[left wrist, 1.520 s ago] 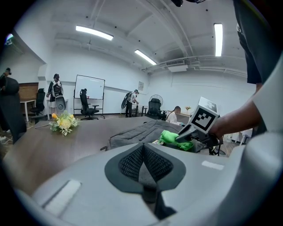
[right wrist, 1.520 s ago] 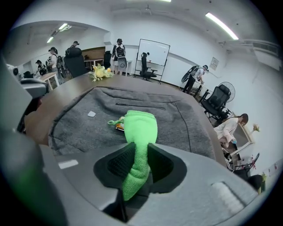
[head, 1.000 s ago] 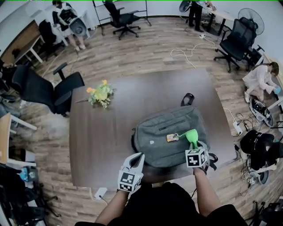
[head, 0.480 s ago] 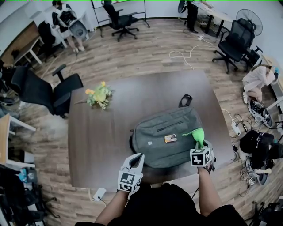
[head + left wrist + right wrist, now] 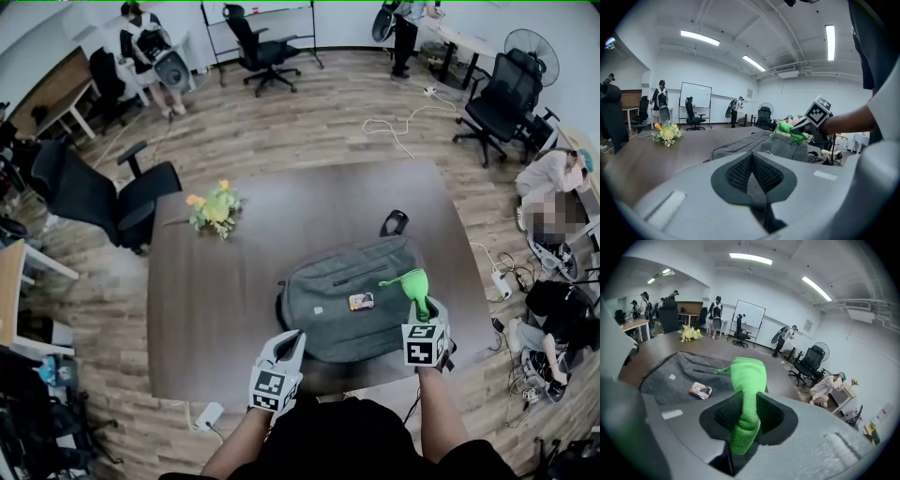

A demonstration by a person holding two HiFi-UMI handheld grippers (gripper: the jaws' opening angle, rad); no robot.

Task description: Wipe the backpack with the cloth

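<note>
A grey backpack [image 5: 352, 295] lies flat on the dark wooden table [image 5: 216, 281], with a small orange tag [image 5: 361, 301] on its top. My right gripper [image 5: 421, 310] is shut on a bright green cloth [image 5: 414, 282], which hangs over the backpack's right end; the cloth [image 5: 746, 385] fills the middle of the right gripper view, with the backpack [image 5: 679, 373] beyond it. My left gripper [image 5: 284, 349] hovers at the table's near edge, left of the backpack [image 5: 759, 143], shut with nothing in it.
A bunch of yellow flowers [image 5: 213, 208] lies on the table's far left. Office chairs [image 5: 94, 192] stand round the table. A person crouches at the right [image 5: 553, 173] among cables and bags on the floor.
My right gripper has carried the green cloth rightward across the backpack's top toward its right end. The left gripper has stayed put.
</note>
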